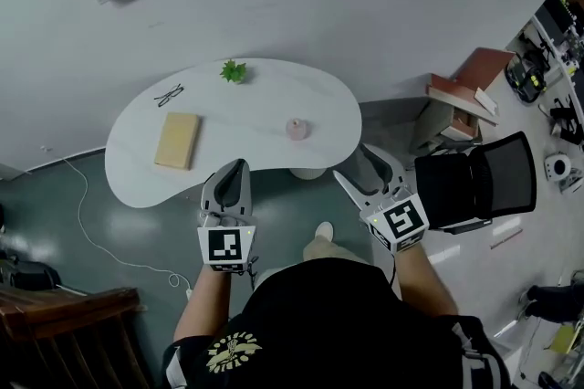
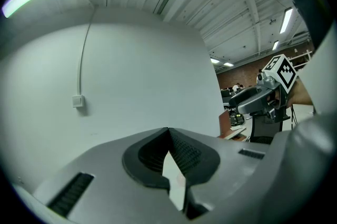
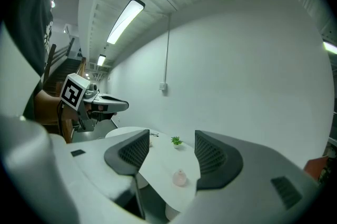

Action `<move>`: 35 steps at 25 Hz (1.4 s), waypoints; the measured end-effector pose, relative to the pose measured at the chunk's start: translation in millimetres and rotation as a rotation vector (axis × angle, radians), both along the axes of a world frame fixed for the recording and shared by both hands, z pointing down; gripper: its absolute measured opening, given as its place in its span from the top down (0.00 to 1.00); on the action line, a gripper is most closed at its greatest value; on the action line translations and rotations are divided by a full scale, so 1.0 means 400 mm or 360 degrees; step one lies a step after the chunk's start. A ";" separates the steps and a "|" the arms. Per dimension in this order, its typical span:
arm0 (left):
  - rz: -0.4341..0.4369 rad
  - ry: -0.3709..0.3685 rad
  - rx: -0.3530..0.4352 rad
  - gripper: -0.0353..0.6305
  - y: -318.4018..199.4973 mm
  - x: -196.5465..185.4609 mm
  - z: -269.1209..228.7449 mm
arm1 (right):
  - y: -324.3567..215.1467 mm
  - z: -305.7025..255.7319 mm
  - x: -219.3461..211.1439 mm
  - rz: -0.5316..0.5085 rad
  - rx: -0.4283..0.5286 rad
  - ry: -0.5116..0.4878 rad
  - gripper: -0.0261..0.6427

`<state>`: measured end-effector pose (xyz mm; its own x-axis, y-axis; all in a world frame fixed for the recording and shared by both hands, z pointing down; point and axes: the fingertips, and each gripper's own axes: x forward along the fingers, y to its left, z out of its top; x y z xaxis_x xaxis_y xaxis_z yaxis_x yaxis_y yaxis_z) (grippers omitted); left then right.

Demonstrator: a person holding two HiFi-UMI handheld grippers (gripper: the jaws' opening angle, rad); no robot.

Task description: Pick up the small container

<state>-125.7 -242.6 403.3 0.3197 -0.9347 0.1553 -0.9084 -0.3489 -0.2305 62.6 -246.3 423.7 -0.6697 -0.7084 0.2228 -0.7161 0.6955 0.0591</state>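
Standing upright, the small container [image 1: 297,129] occupies the table [image 1: 246,104].

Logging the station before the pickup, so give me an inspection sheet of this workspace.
Surface: white curved table.
Job's things: small pink container, upright on the table, untouched.
Clutter: tan flat book, glasses, small plant.
Grippers: left gripper fingers together, empty; right gripper fingers apart, empty.
Cables: white cable on the floor.
Surroundings: black chair, wooden chair.
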 end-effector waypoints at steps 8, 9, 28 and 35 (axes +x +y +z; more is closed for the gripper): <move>-0.0076 0.0012 -0.0013 0.94 -0.111 0.055 0.006 | -0.132 0.023 0.086 -0.0024 -0.0015 -0.0019 0.57; -0.0081 0.0011 -0.0013 0.94 -0.120 0.064 0.009 | -0.147 0.027 0.094 -0.0034 -0.0018 -0.0016 0.57; -0.0245 0.0002 -0.0115 0.94 -0.186 -0.001 0.078 | -0.308 0.268 -0.003 -0.0238 -0.0249 0.0112 0.57; -0.0205 0.0022 -0.0087 0.94 -0.272 -0.026 0.077 | -0.379 0.392 -0.068 -0.0285 -0.0353 0.0145 0.57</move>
<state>-136.2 -351.4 434.3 0.1998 -0.9585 0.2034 -0.9495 -0.2407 -0.2012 35.6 -397.9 580.4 -0.7500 -0.5080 0.4236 -0.5794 0.8135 -0.0501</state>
